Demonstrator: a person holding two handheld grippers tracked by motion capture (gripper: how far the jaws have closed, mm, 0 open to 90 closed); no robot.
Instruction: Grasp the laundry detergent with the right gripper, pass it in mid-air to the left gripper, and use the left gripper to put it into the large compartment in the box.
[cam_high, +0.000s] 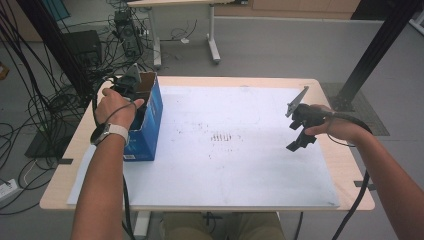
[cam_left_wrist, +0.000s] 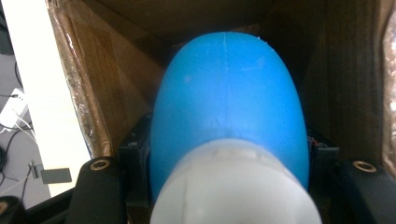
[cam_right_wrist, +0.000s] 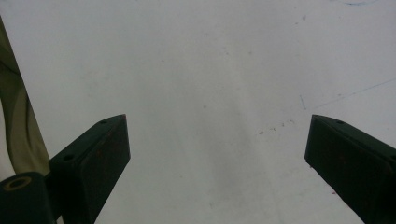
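The left gripper (cam_high: 131, 85) reaches down into the blue box (cam_high: 150, 122) at the table's left edge, its jaws clamped on a blue object (cam_left_wrist: 229, 107) with a white end. The right gripper (cam_high: 301, 140) hangs over the white mat (cam_high: 235, 170), jaws wide apart

Sheet (cam_high: 225, 165): bare across centre and right; open passage.
Box (cam_high: 150, 120): upright at table's left edge, blocks that side.
Box interior: crowded by blue object (cam_left_wrist: 229, 102); cardboard walls close on both sides.
Right gripper (cam_right_wrist: 217, 154): jaws wide apart above bare sheet.
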